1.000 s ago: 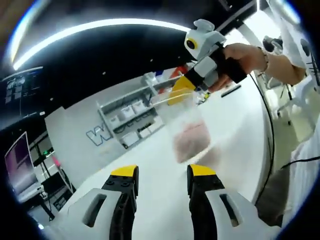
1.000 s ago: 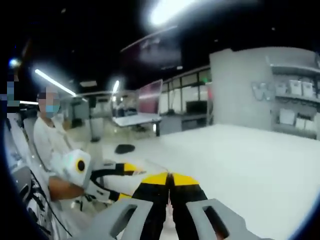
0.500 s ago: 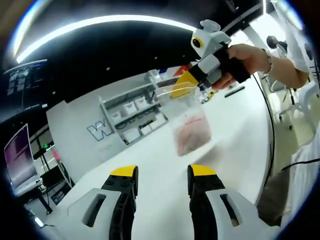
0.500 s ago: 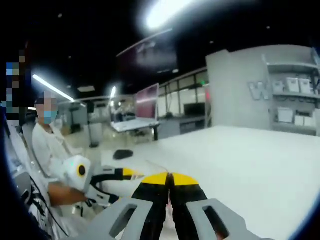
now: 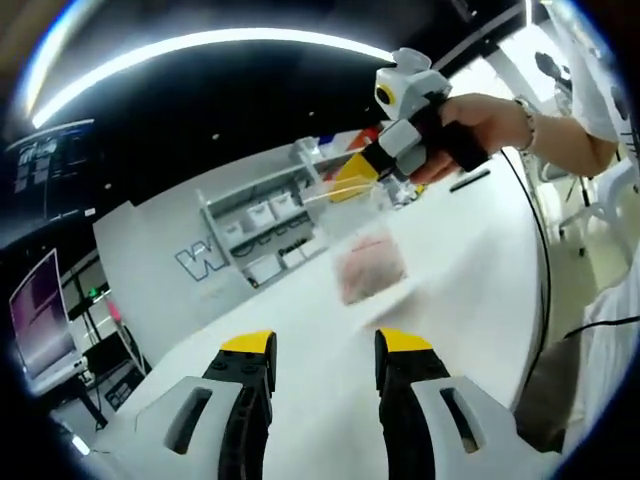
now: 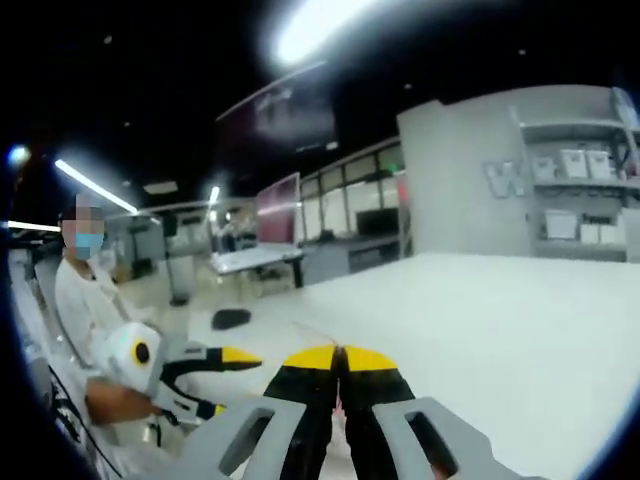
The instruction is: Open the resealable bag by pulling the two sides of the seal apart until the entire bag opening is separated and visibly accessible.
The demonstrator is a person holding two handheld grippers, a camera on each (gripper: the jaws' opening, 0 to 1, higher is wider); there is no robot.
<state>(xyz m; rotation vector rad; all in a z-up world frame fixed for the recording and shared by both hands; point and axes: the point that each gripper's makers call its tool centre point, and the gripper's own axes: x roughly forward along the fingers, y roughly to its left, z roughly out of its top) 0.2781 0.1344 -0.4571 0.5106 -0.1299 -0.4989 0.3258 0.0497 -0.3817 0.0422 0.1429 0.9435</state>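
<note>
Wide-open bench, bag hanging mid-air

The bench [image 5: 300, 330] lies bare ahead of the left gripper [image 5: 325, 355], its fingers parted. In that path hangs the bag [image 5: 368, 262], pinched by the right gripper [image 5: 352, 175]. Shelves [image 5: 265, 225] line the far wall, well apart.

Both views face each other across the white table [image 5: 470, 260] (tilted), each framing the opposite gripper at mid-range.

left gripper [image 5: 325, 350] jaws apart, bare | right gripper [image 5: 352, 172] pinches bag [image 5: 362, 258] top, above white table [image 5: 470, 250]
</note>
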